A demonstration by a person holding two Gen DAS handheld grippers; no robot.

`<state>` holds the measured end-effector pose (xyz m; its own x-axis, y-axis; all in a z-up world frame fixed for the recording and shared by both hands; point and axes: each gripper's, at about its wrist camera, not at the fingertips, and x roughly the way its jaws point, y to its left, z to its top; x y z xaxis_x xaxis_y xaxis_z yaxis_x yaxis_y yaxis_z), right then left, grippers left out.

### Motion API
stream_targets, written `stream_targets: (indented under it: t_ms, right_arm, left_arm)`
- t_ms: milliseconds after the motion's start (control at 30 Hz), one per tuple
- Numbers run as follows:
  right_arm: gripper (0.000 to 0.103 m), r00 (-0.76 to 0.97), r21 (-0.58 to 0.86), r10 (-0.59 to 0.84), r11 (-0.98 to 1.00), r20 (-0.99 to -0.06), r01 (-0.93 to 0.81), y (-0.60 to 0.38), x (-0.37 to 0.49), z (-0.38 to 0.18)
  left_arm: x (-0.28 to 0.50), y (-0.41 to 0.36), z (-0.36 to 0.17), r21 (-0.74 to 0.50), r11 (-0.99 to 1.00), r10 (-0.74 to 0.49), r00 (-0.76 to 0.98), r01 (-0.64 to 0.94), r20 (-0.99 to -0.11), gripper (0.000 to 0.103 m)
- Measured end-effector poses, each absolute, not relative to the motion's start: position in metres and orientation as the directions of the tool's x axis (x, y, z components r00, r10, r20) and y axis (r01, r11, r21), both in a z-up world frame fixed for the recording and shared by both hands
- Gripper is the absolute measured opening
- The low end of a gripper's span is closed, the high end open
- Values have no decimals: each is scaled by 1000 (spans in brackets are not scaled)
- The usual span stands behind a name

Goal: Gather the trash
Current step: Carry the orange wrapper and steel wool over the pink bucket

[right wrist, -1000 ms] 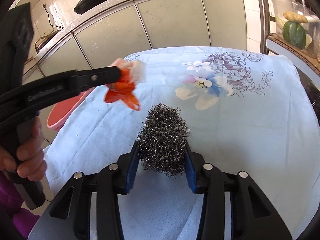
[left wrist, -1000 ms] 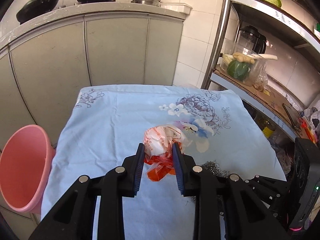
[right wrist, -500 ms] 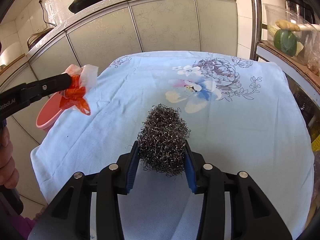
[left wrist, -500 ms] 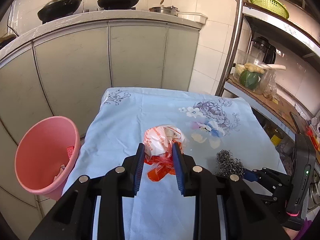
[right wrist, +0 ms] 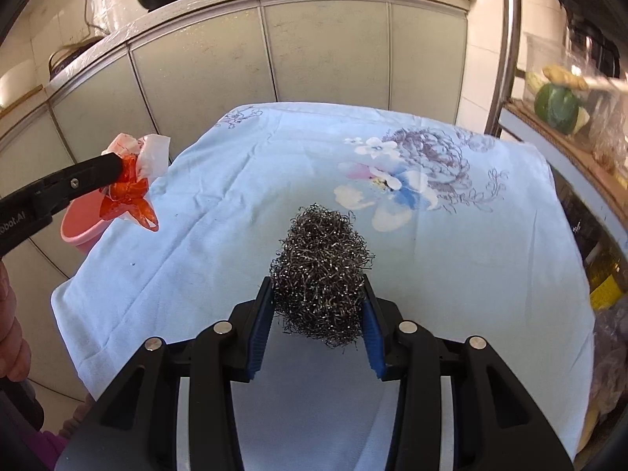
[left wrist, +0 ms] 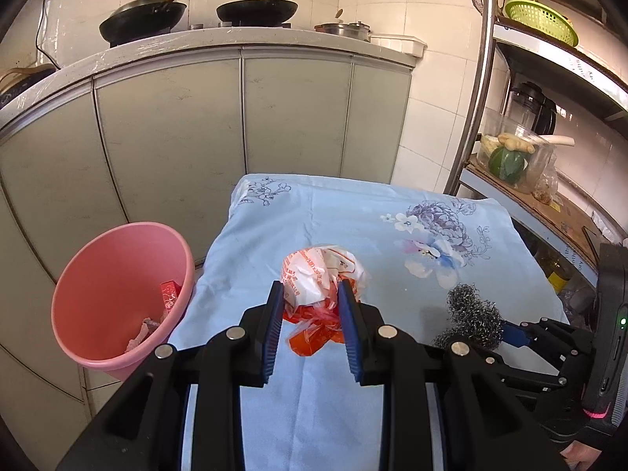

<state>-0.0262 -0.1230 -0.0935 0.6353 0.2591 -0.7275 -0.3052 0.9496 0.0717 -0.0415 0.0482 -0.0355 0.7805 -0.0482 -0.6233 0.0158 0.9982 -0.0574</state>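
My left gripper [left wrist: 310,294] pinches a crumpled bag [left wrist: 322,271], its red print unreadable; my right gripper [right wrist: 318,302] clamps steel wool [right wrist: 320,271].

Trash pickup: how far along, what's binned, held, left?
Done: the pink bin beside the table already holds a red box and some scraps. In hand: the left tool is shut on a crumpled orange-and-white plastic bag, and the right tool is shut on a steel wool ball; both are lifted off the floral tablecloth. Left: drop both into the bin. No other trash shows on the cloth.
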Motion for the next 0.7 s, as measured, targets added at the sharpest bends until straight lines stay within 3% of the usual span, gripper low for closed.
stream_targets:
  t_ms: [700]
  right_arm:
    - [42, 663, 1, 280, 922, -694, -388, -60, -18, -60]
  left_arm:
    - [-58, 98, -49, -105, 990, 9, 773, -98, -634, 27]
